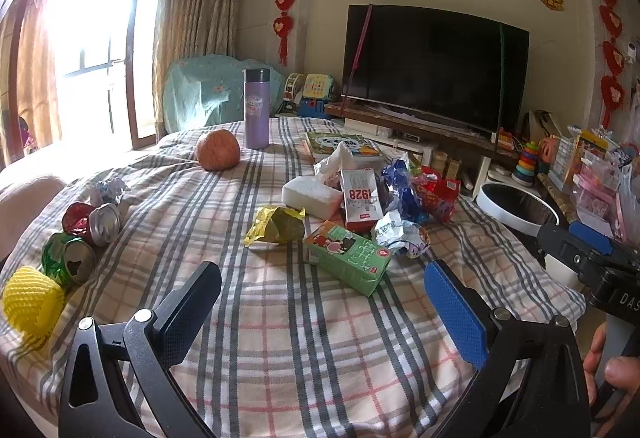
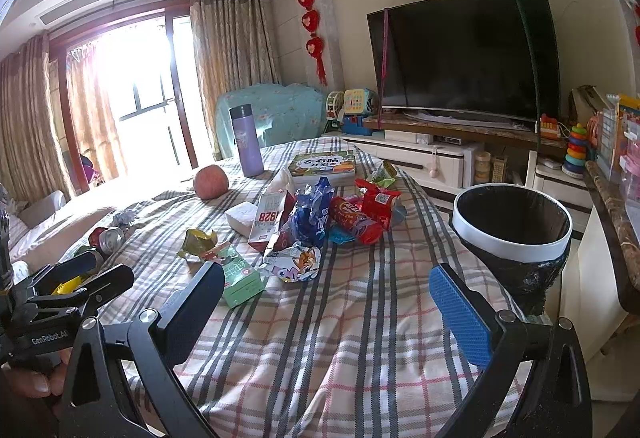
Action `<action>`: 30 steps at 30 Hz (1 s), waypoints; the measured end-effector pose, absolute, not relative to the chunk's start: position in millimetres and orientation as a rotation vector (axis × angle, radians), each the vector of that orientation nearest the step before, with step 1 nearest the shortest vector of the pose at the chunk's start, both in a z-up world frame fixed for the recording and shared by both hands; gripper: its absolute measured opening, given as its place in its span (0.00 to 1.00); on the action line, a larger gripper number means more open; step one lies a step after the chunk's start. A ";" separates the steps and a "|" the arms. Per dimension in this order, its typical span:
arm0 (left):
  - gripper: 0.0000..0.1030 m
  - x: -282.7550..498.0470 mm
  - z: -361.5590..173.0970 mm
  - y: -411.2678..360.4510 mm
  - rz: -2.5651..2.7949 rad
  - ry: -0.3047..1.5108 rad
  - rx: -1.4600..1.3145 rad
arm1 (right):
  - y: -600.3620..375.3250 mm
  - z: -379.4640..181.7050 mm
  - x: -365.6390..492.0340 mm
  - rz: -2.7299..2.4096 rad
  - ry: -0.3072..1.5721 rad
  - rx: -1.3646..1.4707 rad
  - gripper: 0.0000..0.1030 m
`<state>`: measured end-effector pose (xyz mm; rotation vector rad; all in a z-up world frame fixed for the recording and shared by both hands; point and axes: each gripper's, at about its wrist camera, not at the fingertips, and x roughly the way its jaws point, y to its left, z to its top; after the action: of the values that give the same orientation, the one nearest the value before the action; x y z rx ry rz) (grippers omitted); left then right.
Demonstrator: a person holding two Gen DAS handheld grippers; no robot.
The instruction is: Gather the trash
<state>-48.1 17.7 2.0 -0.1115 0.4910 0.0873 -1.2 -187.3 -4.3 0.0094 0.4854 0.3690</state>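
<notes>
Both jaws stand wide and empty: left gripper faces the green carton; right gripper hovers near the bin, ready for drop-offs.

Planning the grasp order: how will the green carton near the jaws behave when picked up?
The green carton lies flat on its broad side, so it probably won't roll. Its edges look creased, so it is likely empty, light, and may crush under firm squeezing.
</notes>
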 end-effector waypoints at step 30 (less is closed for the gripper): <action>0.99 -36.7 1.8 26.6 0.096 0.528 -0.124 | -180.7 -10.0 8.8 0.406 0.534 0.025 1.00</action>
<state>-36.7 26.6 1.8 -0.1242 0.5283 0.0964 8.8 -180.7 -10.0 0.0246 0.5339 0.4064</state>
